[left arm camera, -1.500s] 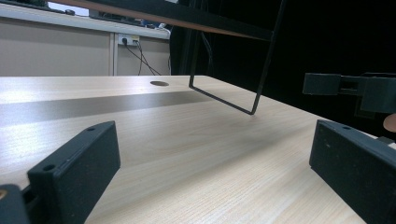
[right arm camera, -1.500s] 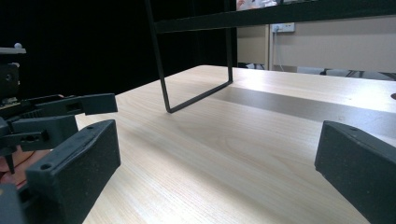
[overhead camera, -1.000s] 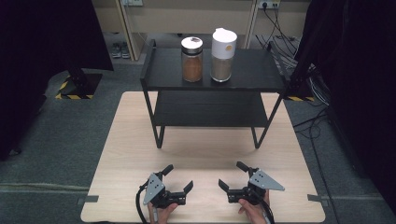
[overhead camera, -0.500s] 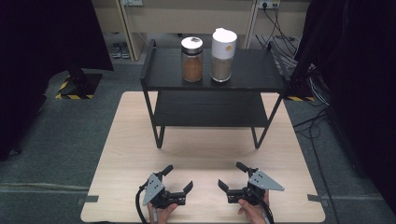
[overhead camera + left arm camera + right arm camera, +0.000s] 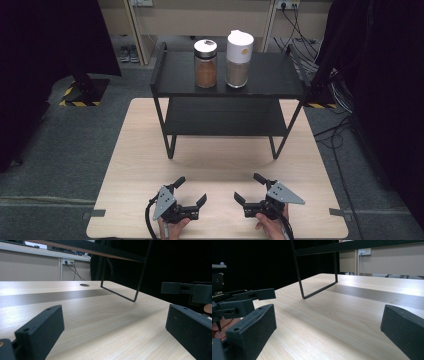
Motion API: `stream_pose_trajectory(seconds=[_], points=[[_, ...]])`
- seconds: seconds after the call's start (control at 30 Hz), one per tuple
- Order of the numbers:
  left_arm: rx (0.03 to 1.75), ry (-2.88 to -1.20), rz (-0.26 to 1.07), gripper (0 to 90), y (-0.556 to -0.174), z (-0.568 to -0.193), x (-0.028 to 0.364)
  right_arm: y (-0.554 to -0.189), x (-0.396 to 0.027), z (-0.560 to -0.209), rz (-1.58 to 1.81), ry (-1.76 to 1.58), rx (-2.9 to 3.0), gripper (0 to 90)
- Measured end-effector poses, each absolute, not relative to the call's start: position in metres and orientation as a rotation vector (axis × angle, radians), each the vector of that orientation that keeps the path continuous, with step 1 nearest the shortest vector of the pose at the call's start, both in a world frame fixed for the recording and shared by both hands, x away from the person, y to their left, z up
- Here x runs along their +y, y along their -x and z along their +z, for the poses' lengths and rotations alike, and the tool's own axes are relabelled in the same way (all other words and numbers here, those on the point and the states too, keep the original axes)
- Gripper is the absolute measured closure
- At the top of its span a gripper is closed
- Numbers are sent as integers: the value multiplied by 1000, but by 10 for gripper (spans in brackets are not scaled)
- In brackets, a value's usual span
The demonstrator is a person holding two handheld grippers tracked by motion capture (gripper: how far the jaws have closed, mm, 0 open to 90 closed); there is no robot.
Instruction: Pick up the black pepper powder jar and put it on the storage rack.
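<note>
Your high view looks forward and down over the whole surface [image 5: 150, 145]. Each gripper view sits low, close behind its jaws, skimming the wood; both share the black shelf's [image 5: 230, 80] legs ahead.

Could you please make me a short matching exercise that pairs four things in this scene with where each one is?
Things:
1. jar with silver lid
2. white-lidded container
3. left gripper
4. black shelf rack

Places:
A. on the wooden table, near its front edge
B. standing on the table's far half
C. top shelf, left of its neighbour
D. top shelf, right of its neighbour

Pairs: 1-C, 2-D, 3-A, 4-B
</note>
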State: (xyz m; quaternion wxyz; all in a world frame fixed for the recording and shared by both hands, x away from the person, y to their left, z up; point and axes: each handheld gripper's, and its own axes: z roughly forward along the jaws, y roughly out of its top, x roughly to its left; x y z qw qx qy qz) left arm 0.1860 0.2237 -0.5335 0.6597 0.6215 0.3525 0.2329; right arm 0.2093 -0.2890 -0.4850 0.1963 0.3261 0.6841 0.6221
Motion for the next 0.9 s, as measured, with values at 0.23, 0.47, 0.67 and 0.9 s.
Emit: stream_pose_trajectory(seconds=[0.23,0.47,0.67,0.9], points=[[798,-1407,527,13,-186,-533,224,-209,-289,-485,1742,-917,1919,4],[799,-1406,527,13,-186,-533,224,-210,-289,-485,1742,-918,1922,4],[799,-1406,526,13,-186,-533,224,-210,-289,-485,1743,-919,1920,4],[799,-1406,526,13,-186,-533,224,-209,-289,-485,1743,-918,1920,4]])
